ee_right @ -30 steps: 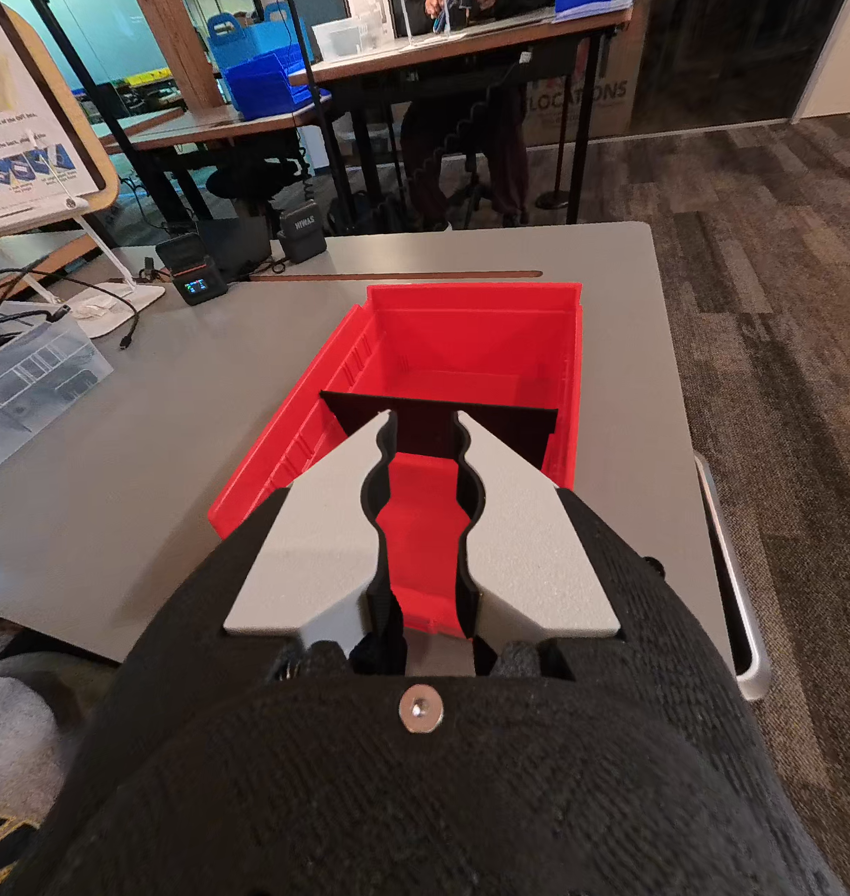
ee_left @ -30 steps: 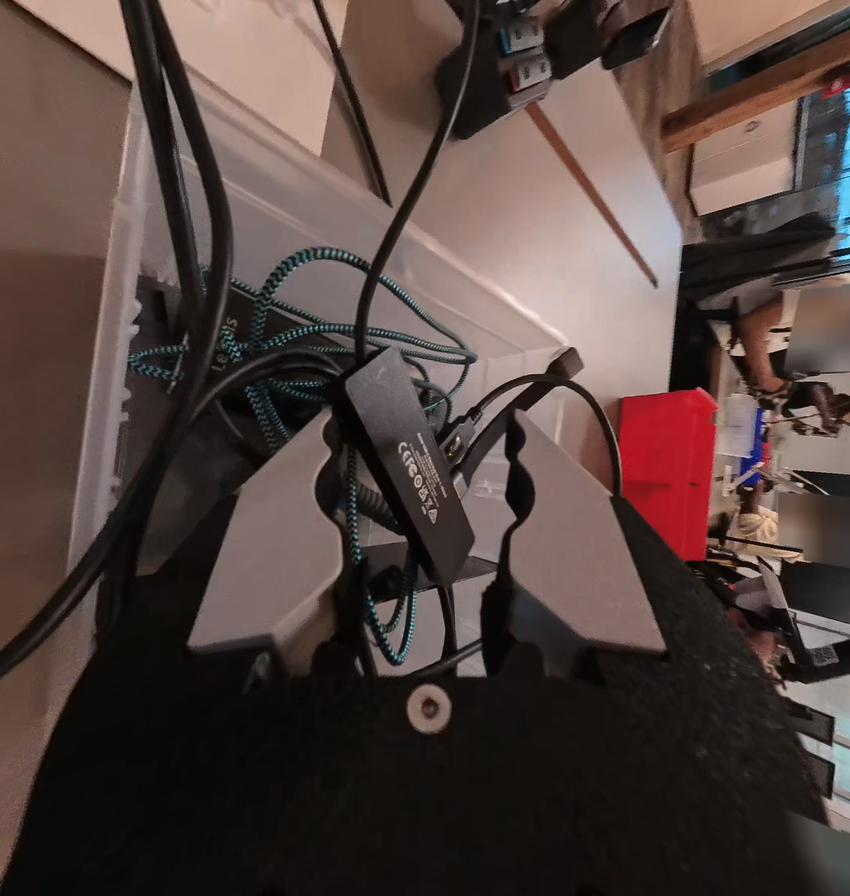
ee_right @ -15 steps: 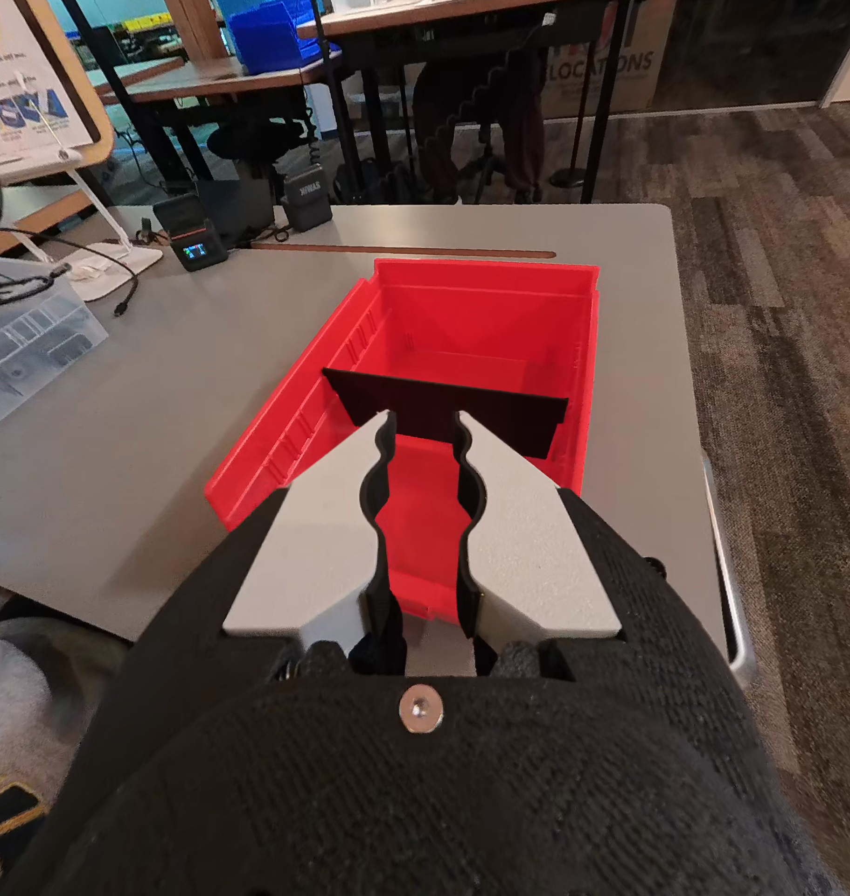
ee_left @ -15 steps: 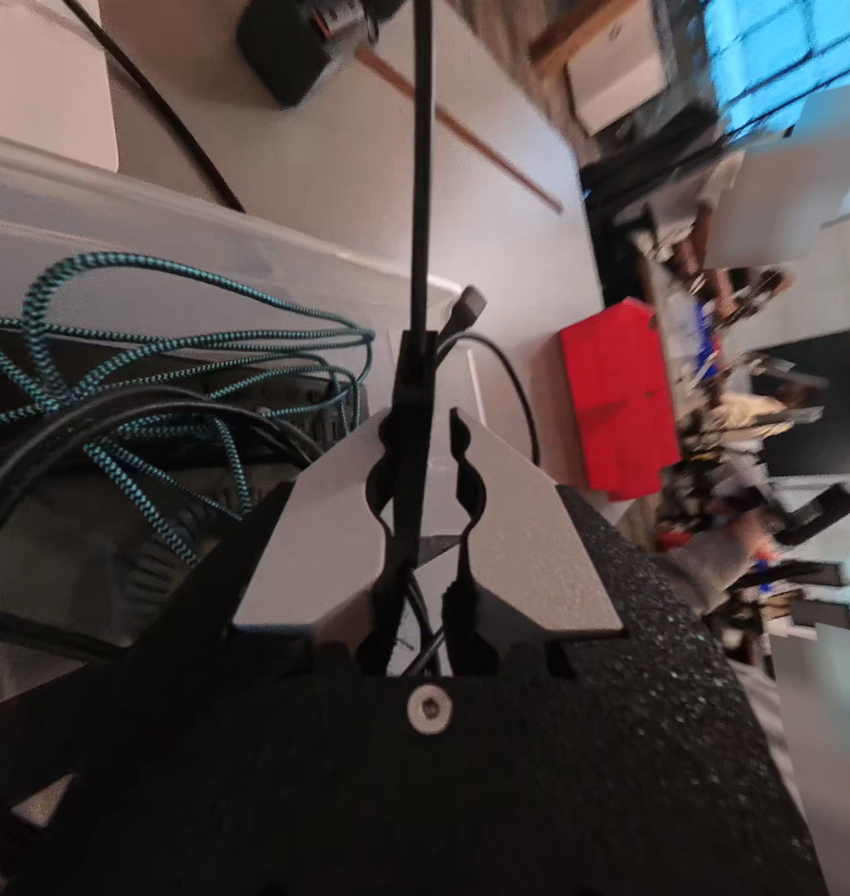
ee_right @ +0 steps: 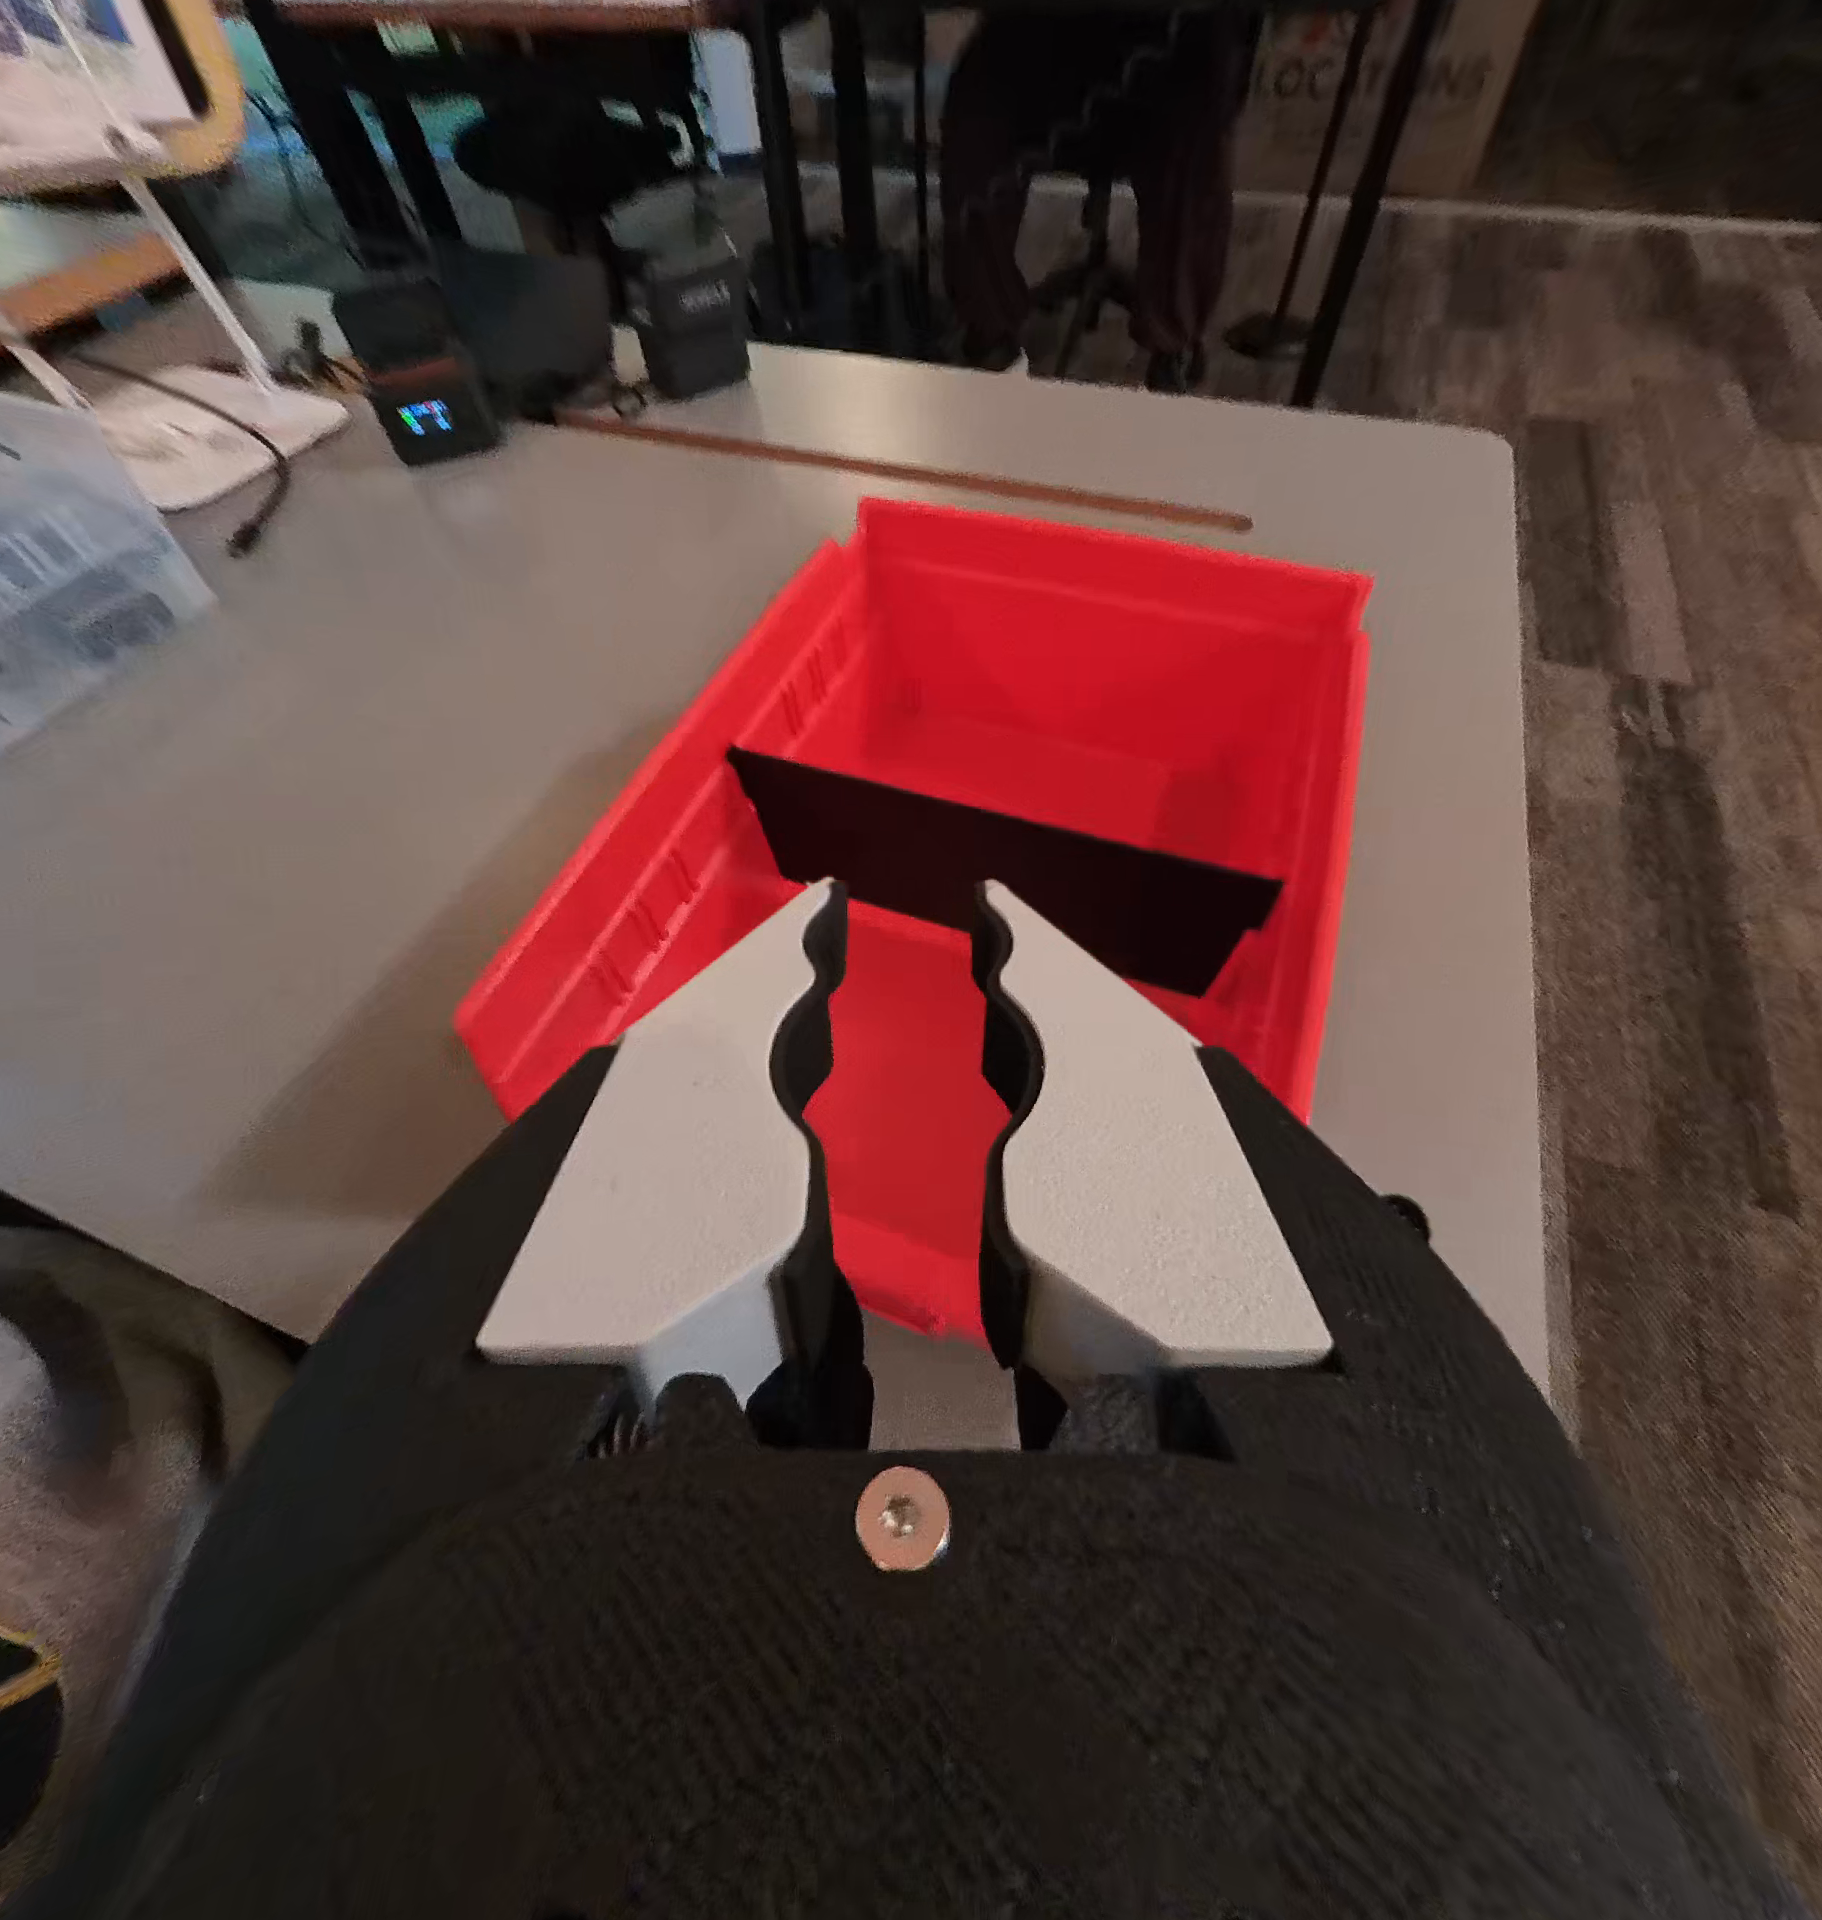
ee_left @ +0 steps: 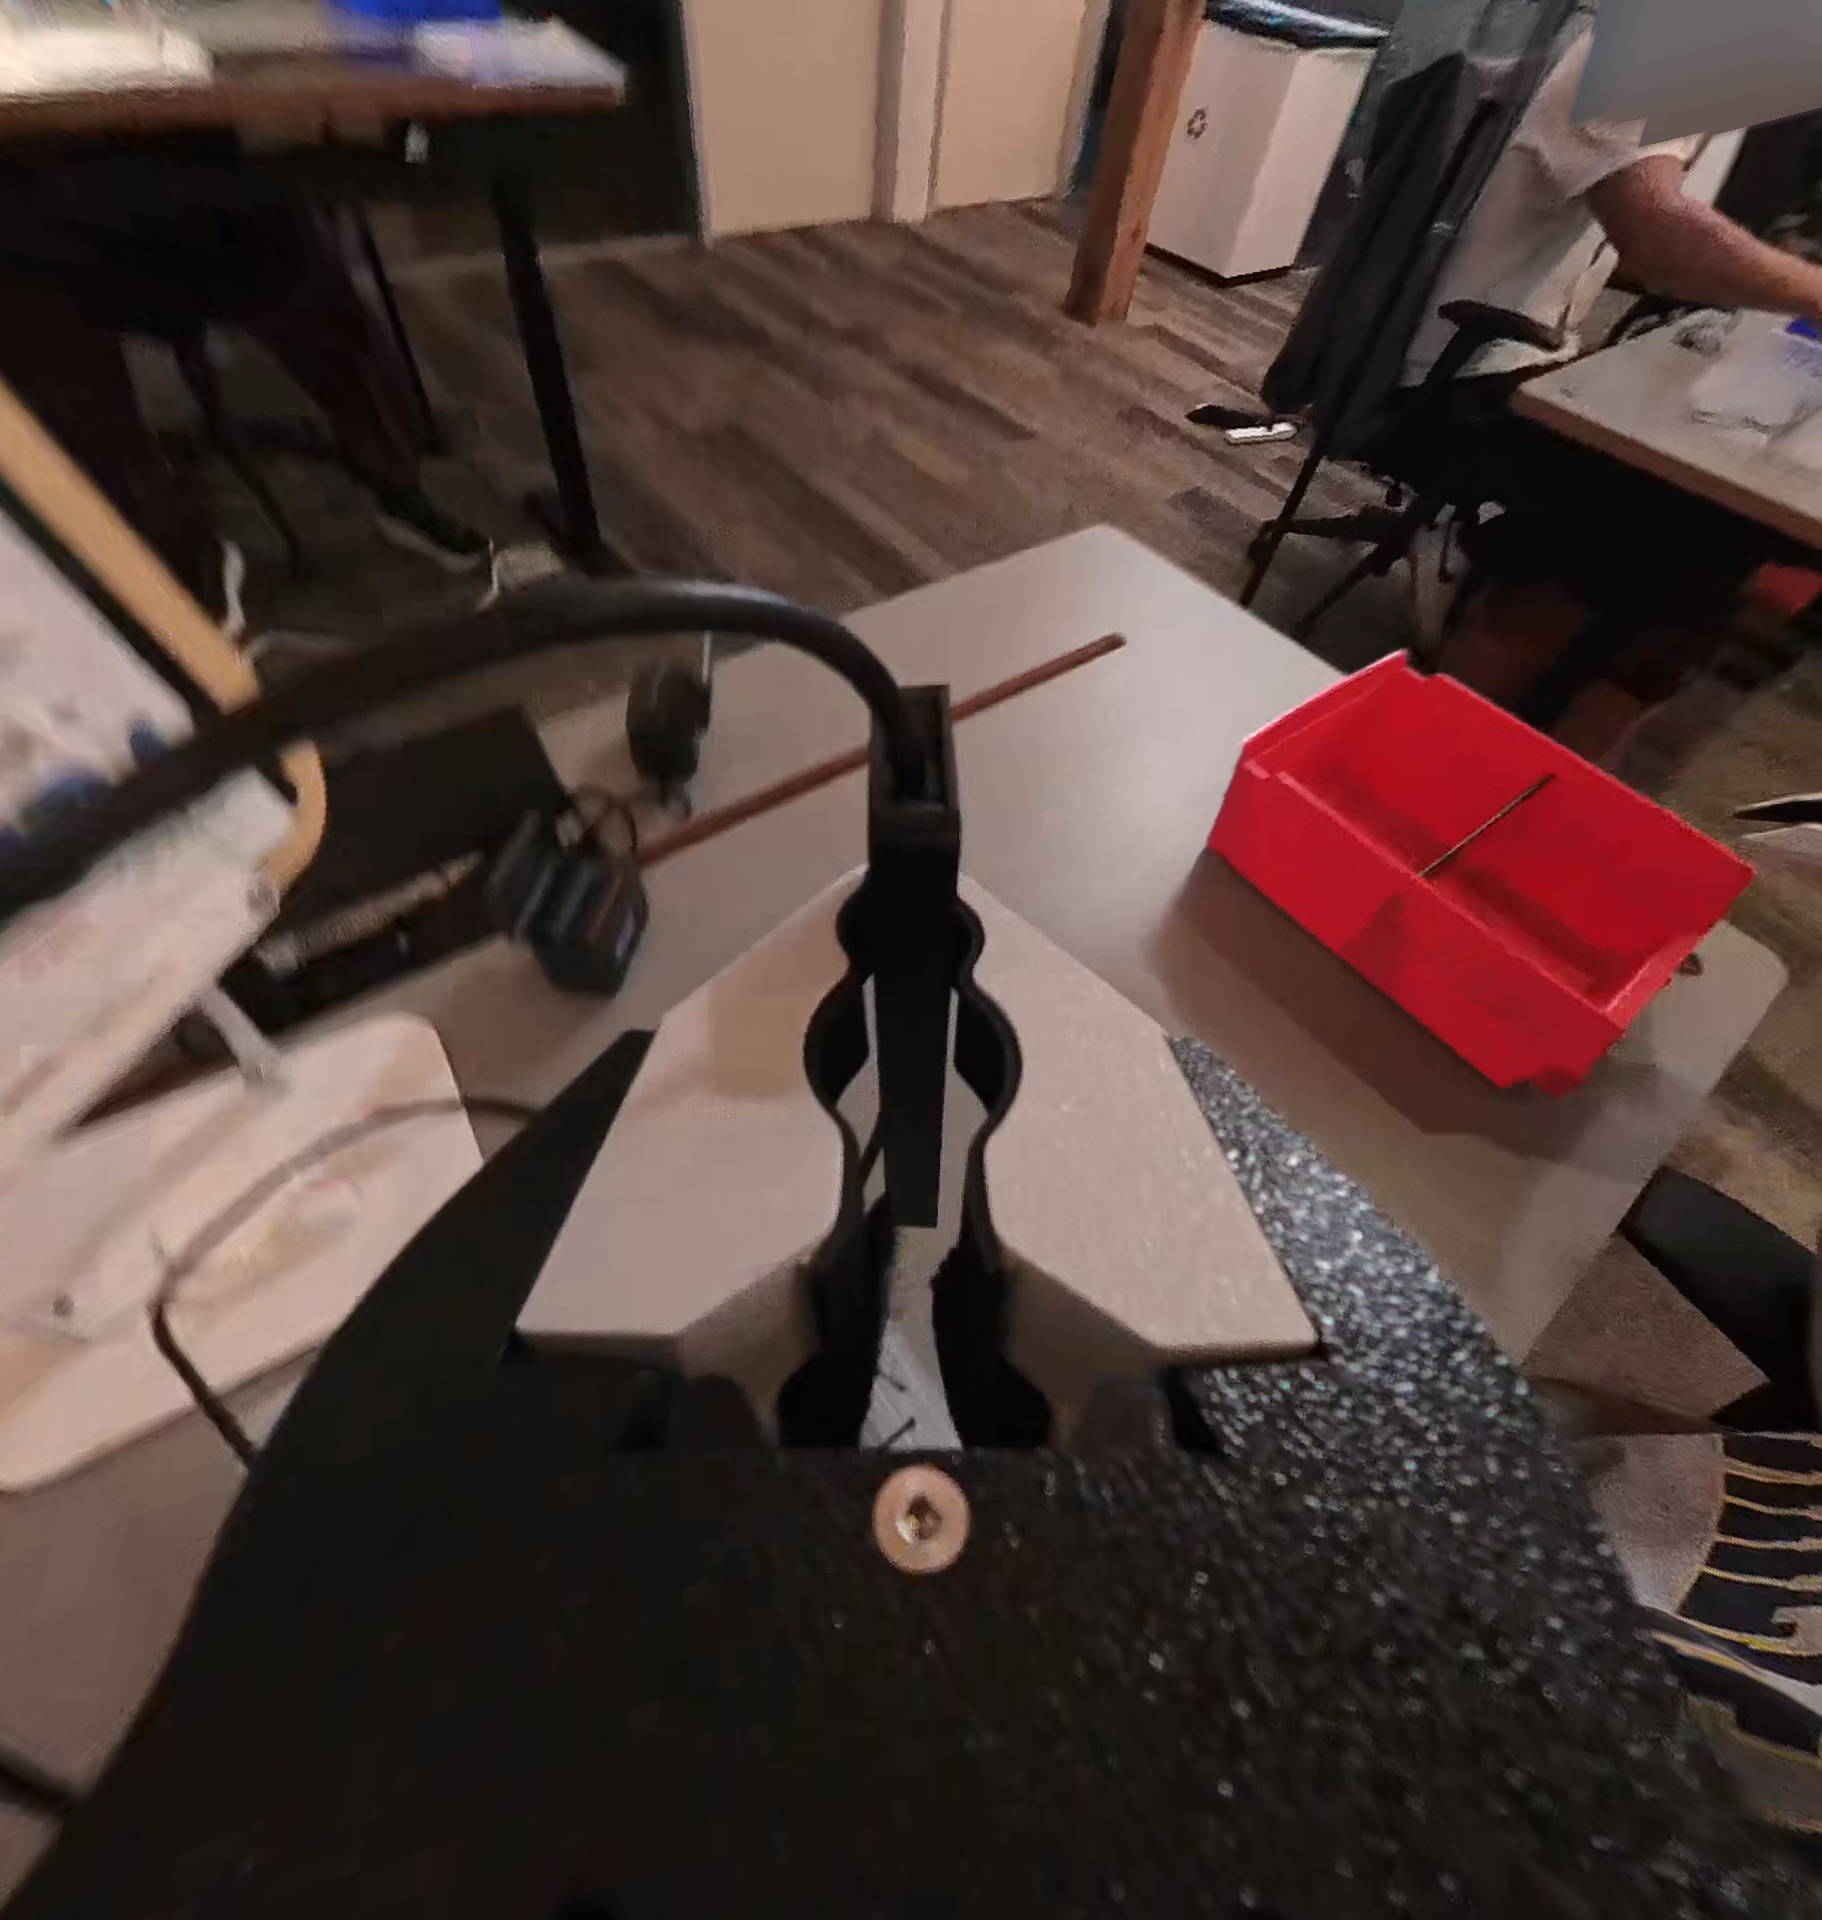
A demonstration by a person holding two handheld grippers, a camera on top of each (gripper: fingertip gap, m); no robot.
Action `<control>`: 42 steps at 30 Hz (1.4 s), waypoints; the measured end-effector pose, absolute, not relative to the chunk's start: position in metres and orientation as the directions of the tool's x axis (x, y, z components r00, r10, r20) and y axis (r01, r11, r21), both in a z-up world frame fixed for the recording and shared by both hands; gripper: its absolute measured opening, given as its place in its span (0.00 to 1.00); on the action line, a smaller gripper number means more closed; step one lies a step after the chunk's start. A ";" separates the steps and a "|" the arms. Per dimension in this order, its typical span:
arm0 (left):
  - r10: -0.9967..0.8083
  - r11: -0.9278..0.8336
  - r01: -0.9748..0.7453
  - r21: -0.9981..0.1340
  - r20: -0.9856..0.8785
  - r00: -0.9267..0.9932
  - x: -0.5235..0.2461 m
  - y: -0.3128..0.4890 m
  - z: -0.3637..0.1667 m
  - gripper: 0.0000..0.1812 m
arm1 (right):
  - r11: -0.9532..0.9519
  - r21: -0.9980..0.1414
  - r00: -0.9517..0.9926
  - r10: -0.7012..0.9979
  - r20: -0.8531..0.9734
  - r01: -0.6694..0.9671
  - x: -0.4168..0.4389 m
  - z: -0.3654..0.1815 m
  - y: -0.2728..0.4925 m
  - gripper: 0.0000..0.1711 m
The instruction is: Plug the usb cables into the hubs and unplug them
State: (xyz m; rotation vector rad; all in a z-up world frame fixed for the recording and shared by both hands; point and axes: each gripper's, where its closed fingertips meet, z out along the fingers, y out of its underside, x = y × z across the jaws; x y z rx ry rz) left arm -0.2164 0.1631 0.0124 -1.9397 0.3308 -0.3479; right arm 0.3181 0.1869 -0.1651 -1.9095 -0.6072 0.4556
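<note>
1. The left wrist camera sits just behind its own gripper (ee_left: 905, 914) and looks forward and slightly down across a grey table (ee_left: 1083, 727). It sits near the table's left side and faces its far right part; the floor and other desks show beyond.
2. The right wrist camera sits just behind its own gripper (ee_right: 909, 914), close above the table's (ee_right: 263, 831) near edge, tilted down steeply and facing the far edge.
3. Both views share the red bin (ee_left: 1489, 894) (ee_right: 1094, 644): well off to the right in the left view, directly ahead and close in the right view.
4. Both also take in the thin brown strip (ee_left: 886, 753) (ee_right: 907, 478) along the table's far side.
</note>
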 end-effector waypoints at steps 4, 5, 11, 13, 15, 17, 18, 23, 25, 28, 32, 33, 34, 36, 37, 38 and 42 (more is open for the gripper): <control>-0.467 -0.265 -0.200 -0.943 -0.056 0.882 -0.161 0.162 0.089 0.05 | -0.286 -0.938 0.791 0.612 -0.020 0.198 0.314 -0.153 0.184 0.13; -0.476 -0.236 -0.230 -0.944 -0.094 0.875 -0.148 0.162 0.107 0.05 | -0.283 -0.939 0.791 0.612 -0.019 0.196 0.314 -0.152 0.184 0.13; -0.530 -0.105 -0.374 -0.922 -0.266 0.805 -0.073 0.159 0.200 0.04 | -0.263 -0.946 0.794 0.608 -0.012 0.187 0.316 -0.147 0.183 0.12; -0.525 -0.040 -0.374 -0.927 -0.299 0.797 -0.054 0.159 0.232 0.05 | -0.249 -0.952 0.790 0.613 -0.011 0.180 0.315 -0.144 0.182 0.12; -0.518 0.017 -0.359 -0.933 -0.315 0.796 -0.038 0.160 0.261 0.05 | -0.241 -0.954 0.785 0.619 -0.009 0.179 0.313 -0.142 0.182 0.12; -0.510 0.039 -0.355 -0.934 -0.324 0.797 -0.025 0.165 0.278 0.05 | -0.238 -0.953 0.780 0.626 -0.005 0.186 0.311 -0.142 0.181 0.12; -0.507 0.054 -0.353 -0.934 -0.330 0.796 -0.019 0.168 0.284 0.05 | -0.236 -0.953 0.777 0.630 0.000 0.191 0.310 -0.142 0.181 0.12; -0.562 0.030 -0.337 -0.941 -0.294 0.773 0.006 0.188 0.267 0.05 | -0.211 -0.958 0.760 0.649 0.013 0.196 0.303 -0.138 0.178 0.12; -0.576 -0.013 -0.363 -0.932 -0.290 0.764 0.007 0.198 0.237 0.05 | -0.196 -0.961 0.750 0.661 0.018 0.196 0.299 -0.135 0.177 0.12; -0.580 -0.068 -0.390 -0.918 -0.282 0.764 0.000 0.212 0.181 0.05 | -0.178 -0.962 0.732 0.681 0.033 0.209 0.292 -0.134 0.176 0.12; -0.593 -0.107 -0.439 -0.892 -0.297 0.748 -0.013 0.215 0.091 0.05 | -0.157 -0.959 0.715 0.697 0.061 0.236 0.279 -0.134 0.177 0.12; -0.609 -0.115 -0.449 -0.886 -0.294 0.736 -0.014 0.212 0.066 0.05 | -0.145 -0.960 0.706 0.705 0.071 0.241 0.274 -0.133 0.177 0.12; -0.624 -0.118 -0.452 -0.884 -0.288 0.727 -0.014 0.207 0.041 0.05 | -0.127 -0.961 0.692 0.718 0.083 0.246 0.267 -0.131 0.176 0.12; -0.671 -0.105 -0.456 -0.884 -0.275 0.688 -0.008 0.194 -0.007 0.05 | -0.074 -0.966 0.648 0.754 0.109 0.249 0.247 -0.125 0.173 0.13; -0.701 -0.077 -0.470 -0.880 -0.287 0.653 -0.002 0.185 -0.029 0.05 | -0.045 -0.967 0.615 0.779 0.124 0.252 0.233 -0.123 0.170 0.13; -0.719 -0.049 -0.501 -0.864 -0.318 0.619 0.002 0.177 -0.051 0.05 | -0.013 -0.966 0.574 0.806 0.144 0.260 0.218 -0.121 0.165 0.14; -0.739 0.072 -0.623 -0.779 -0.461 0.491 0.017 0.144 -0.120 0.05 | 0.148 -0.931 0.397 0.874 0.282 0.334 0.152 -0.126 0.143 0.16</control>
